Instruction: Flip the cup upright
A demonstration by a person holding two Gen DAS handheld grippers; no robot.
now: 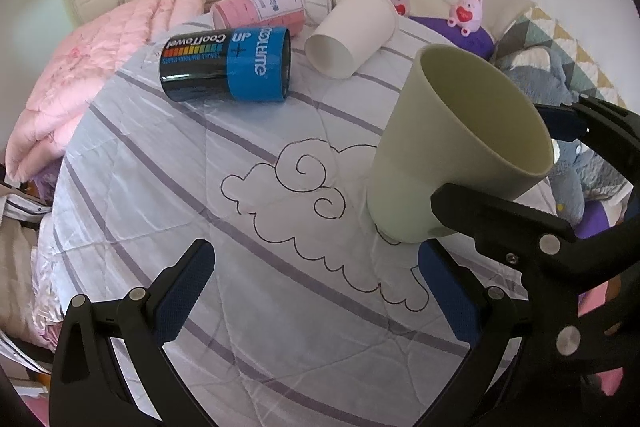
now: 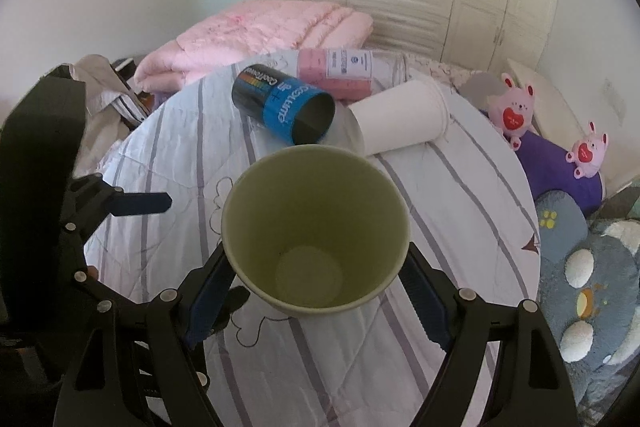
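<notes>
1. Seemingly a light, stiff plastic tumbler, the green cup [image 1: 456, 151] stands mouth-up near the bed's [image 1: 240, 307] near edge; best gripped low on its tapered wall.
2. Unladen, the left gripper [image 1: 320, 291] hangs spread wide just left of the cup.
3. Flanking the cup, the right gripper [image 2: 316, 295] may be grasping or releasing; I cannot tell.
4. Only the right view shows the cup's empty bottom; the left shows its base on the quilt.

clear jar [image 2: 394, 67] partly behind white cup [image 2: 404, 115], label text unreadable
</notes>
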